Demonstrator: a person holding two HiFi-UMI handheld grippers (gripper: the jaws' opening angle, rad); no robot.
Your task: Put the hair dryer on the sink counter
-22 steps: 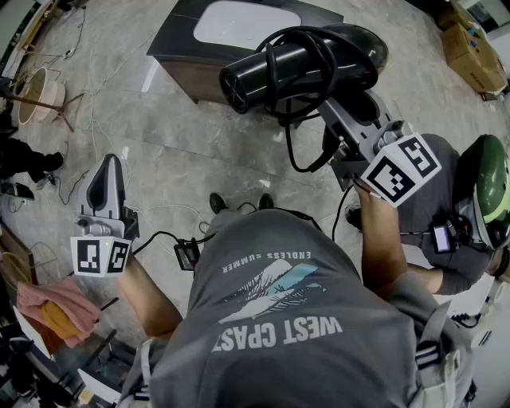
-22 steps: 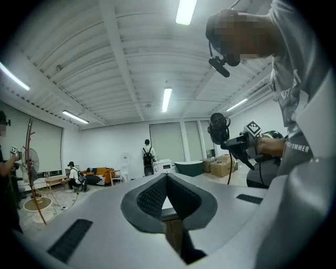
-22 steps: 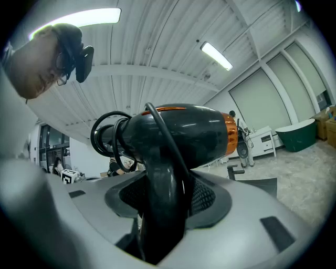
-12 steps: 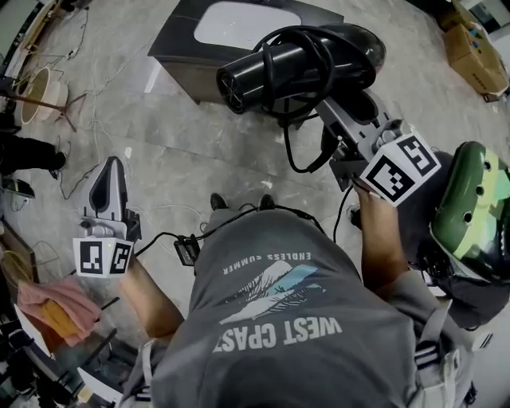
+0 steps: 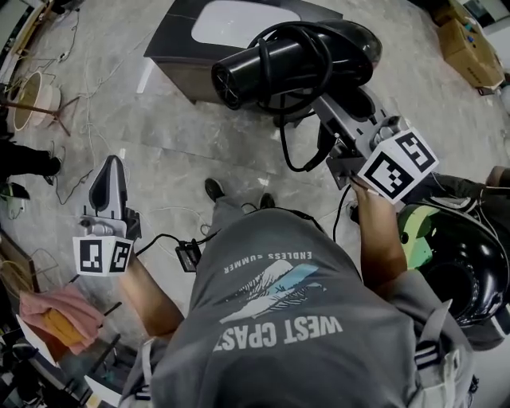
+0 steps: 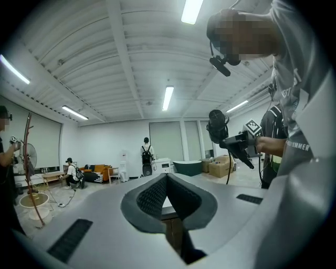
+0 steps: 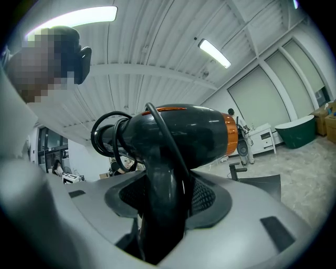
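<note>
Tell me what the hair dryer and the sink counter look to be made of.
The hair dryer is probably hard plastic in glossy black: highlights gleam on its shell, and an orange band with a metallic look rings one end. The sink counter has a dark matte top, perhaps stone or laminate; I cannot tell which. Its basin is smooth white, likely ceramic.

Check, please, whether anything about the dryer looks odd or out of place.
Only the cord: it is wound loosely around the dryer, and a slack loop hangs below, beside the right tool that holds the dryer. It might snag when set on the counter. No damage shows.
</note>
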